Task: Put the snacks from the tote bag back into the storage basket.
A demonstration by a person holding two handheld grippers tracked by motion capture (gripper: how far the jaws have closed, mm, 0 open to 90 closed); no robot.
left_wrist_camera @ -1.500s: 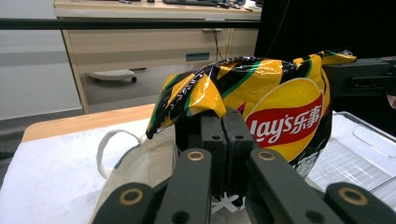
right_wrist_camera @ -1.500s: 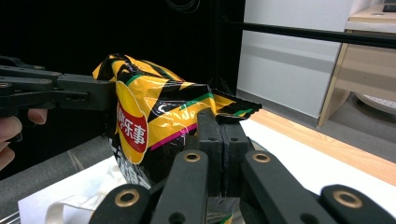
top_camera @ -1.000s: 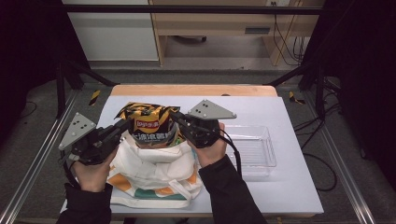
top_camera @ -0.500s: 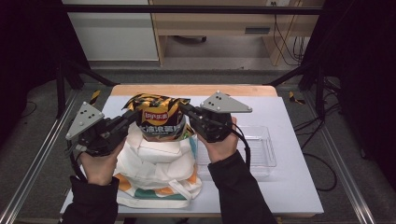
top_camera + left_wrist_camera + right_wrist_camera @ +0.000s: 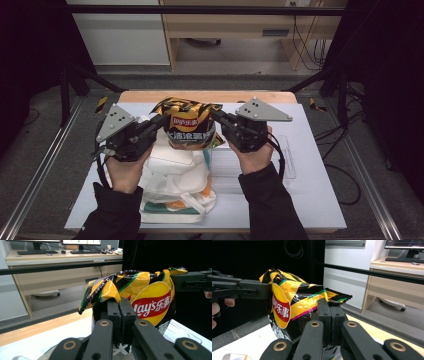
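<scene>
The chip bag [image 5: 189,129] is a puffy, crinkled foil pack in yellow, black and green stripes with a red logo patch on its front. It hangs above the white cloth bag [image 5: 172,175] on the table [image 5: 310,200], stretched between the left gripper [image 5: 161,120] and right gripper [image 5: 216,116], each pressed together on a top corner.

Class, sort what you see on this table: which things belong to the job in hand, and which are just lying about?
In the job:
- Lay's crisp bag, held up
- left gripper, shut on its edge
- right gripper, shut on the other edge
- white shopping bag beneath it

Lying about:
- clear plastic tray
</scene>
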